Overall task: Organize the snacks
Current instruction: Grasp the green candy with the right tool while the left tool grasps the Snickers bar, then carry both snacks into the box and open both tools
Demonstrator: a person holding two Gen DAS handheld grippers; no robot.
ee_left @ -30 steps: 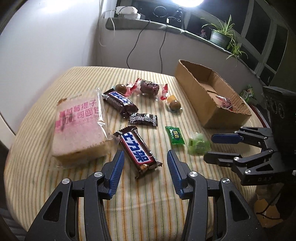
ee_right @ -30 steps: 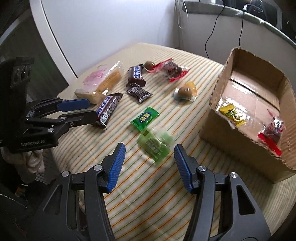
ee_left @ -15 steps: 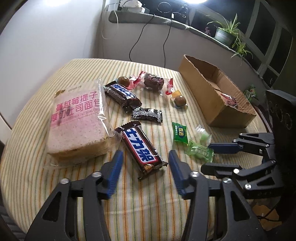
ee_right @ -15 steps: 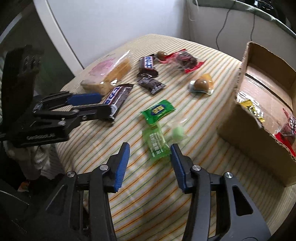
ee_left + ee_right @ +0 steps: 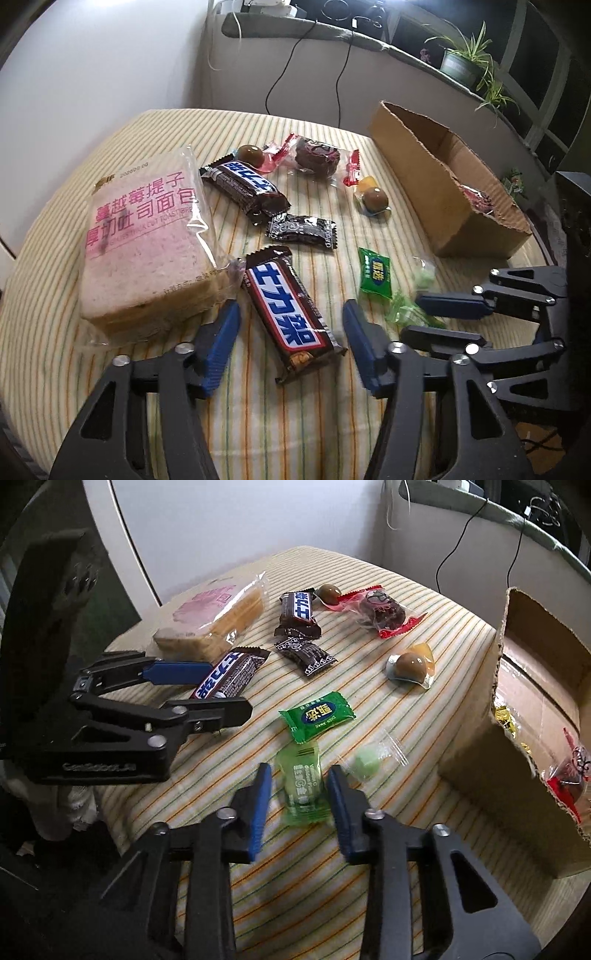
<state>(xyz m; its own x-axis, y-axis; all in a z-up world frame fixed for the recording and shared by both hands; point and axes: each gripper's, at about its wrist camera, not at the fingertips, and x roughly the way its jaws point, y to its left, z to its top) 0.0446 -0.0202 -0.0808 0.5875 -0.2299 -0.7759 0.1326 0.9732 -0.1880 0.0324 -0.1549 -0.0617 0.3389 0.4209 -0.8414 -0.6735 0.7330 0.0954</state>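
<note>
Right wrist view only: yellow wrapper [image 5: 504, 716] inside cardboard box [image 5: 476, 760].

- Left gripper [image 5: 291, 343]: matte black linkage arms, blue rubbery pads on both fingers [image 5: 221, 339], silver rivets at the pivots.
- Right gripper [image 5: 299, 801]: the same black frame, blue pads, round silver screws.
- At the right view's left edge: raised lettering on the black body, too blurred to read.
</note>
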